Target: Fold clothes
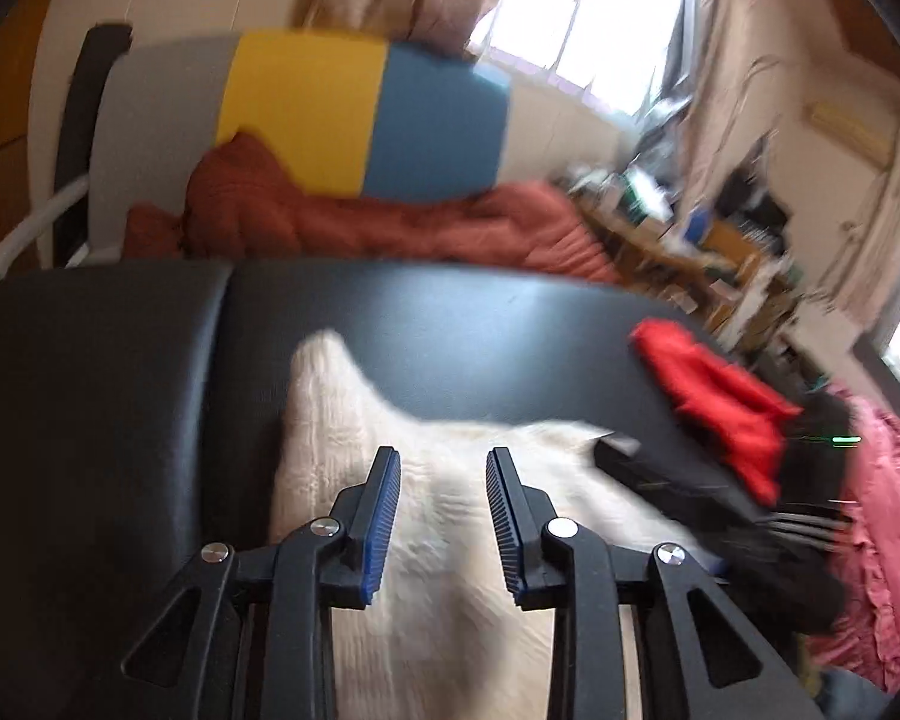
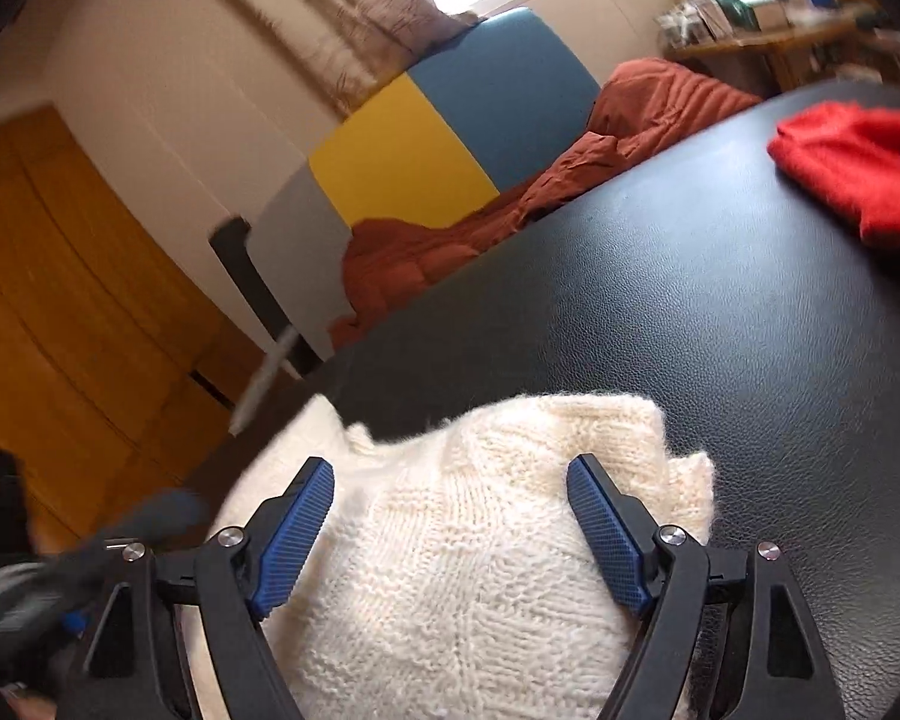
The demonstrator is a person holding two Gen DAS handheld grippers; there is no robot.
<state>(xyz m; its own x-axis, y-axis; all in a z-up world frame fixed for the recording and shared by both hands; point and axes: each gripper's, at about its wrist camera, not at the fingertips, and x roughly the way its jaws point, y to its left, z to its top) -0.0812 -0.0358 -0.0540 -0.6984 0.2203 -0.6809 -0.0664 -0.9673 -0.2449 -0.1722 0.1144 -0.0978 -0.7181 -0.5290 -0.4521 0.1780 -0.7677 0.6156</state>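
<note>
Left wrist: left gripper [image 1: 444,468] part open over cream knit sweater [image 1: 354,420], holding nothing; red garment [image 1: 714,396] well off to its right. Right wrist: right gripper [image 2: 450,480] spread wide, empty, straddling the sweater's folded end. Probably between folds; next, closing on an edge. Bare black table [image 2: 660,300] ahead, roomy; far edge beyond.

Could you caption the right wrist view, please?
Right gripper, fingers open, above a cream knit sweater on black table.
</note>
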